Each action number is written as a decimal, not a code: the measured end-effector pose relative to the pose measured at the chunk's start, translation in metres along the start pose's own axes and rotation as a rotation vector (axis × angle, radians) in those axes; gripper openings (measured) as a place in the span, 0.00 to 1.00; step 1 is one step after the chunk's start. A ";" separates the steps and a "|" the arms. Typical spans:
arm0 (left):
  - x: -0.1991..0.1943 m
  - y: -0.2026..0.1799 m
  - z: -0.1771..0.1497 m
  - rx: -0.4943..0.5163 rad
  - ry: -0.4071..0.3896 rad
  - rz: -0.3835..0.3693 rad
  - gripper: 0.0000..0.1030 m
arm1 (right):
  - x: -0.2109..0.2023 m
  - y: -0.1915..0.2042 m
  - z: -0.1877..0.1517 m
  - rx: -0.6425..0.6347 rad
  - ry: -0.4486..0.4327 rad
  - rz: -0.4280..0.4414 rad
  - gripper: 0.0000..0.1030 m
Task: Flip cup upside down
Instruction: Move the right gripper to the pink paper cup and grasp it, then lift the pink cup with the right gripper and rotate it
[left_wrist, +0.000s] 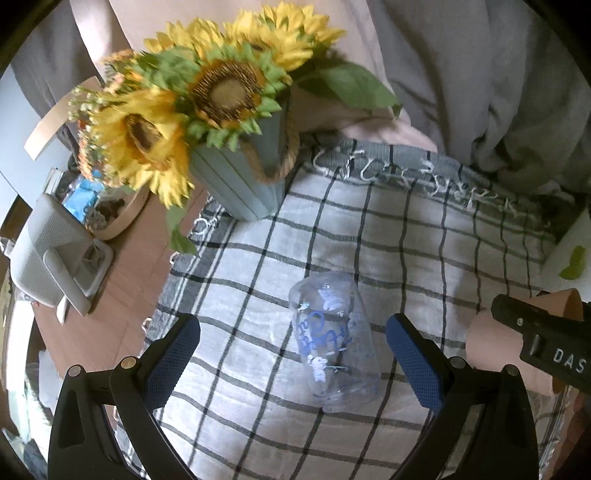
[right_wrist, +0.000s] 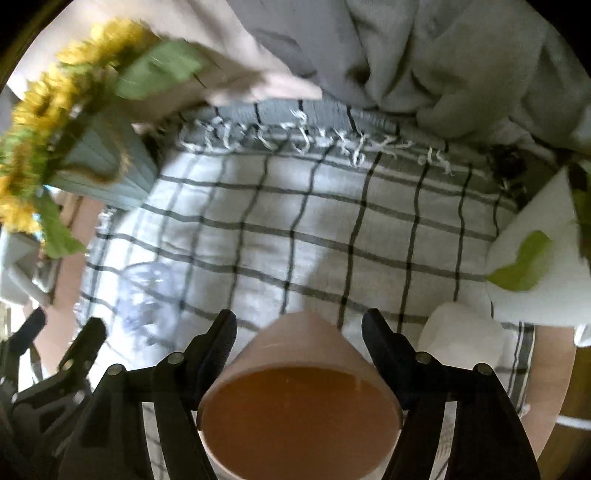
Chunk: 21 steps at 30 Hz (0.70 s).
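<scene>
A clear plastic cup (left_wrist: 334, 338) with blue print lies on its side on the checked cloth (left_wrist: 424, 236), between the fingers of my left gripper (left_wrist: 293, 350), which is open and not touching it. The clear cup also shows blurred in the right wrist view (right_wrist: 147, 299). A pink cup (right_wrist: 299, 391) with a brown inside sits between the fingers of my right gripper (right_wrist: 299, 339), its mouth toward the camera, its sides at the fingers. In the left wrist view the pink cup (left_wrist: 491, 343) shows at the right, held by the right gripper.
A grey vase of sunflowers (left_wrist: 243, 177) stands at the cloth's far left corner. A white object with a green leaf (right_wrist: 543, 258) and a white roll (right_wrist: 461, 328) sit at the right. A wooden bowl (left_wrist: 118, 218) and a grey stand (left_wrist: 59, 254) sit on the wooden table to the left.
</scene>
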<state>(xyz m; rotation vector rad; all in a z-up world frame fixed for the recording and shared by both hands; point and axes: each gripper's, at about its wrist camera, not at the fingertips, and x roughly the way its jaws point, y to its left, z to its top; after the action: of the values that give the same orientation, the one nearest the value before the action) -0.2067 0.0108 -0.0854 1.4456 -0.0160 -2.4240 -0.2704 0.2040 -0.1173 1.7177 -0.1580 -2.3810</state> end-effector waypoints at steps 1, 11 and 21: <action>-0.003 0.002 0.000 0.008 -0.009 -0.003 1.00 | -0.002 0.004 -0.004 0.004 -0.012 -0.001 0.68; -0.026 0.041 -0.022 -0.005 -0.051 -0.019 1.00 | -0.041 0.046 -0.046 0.003 -0.084 -0.020 0.68; -0.009 0.091 -0.067 0.000 0.011 -0.016 1.00 | -0.038 0.104 -0.096 0.044 -0.048 0.020 0.68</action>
<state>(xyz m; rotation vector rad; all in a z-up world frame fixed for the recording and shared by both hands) -0.1214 -0.0634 -0.0951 1.4643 -0.0027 -2.4290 -0.1577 0.1138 -0.0916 1.6709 -0.2350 -2.4229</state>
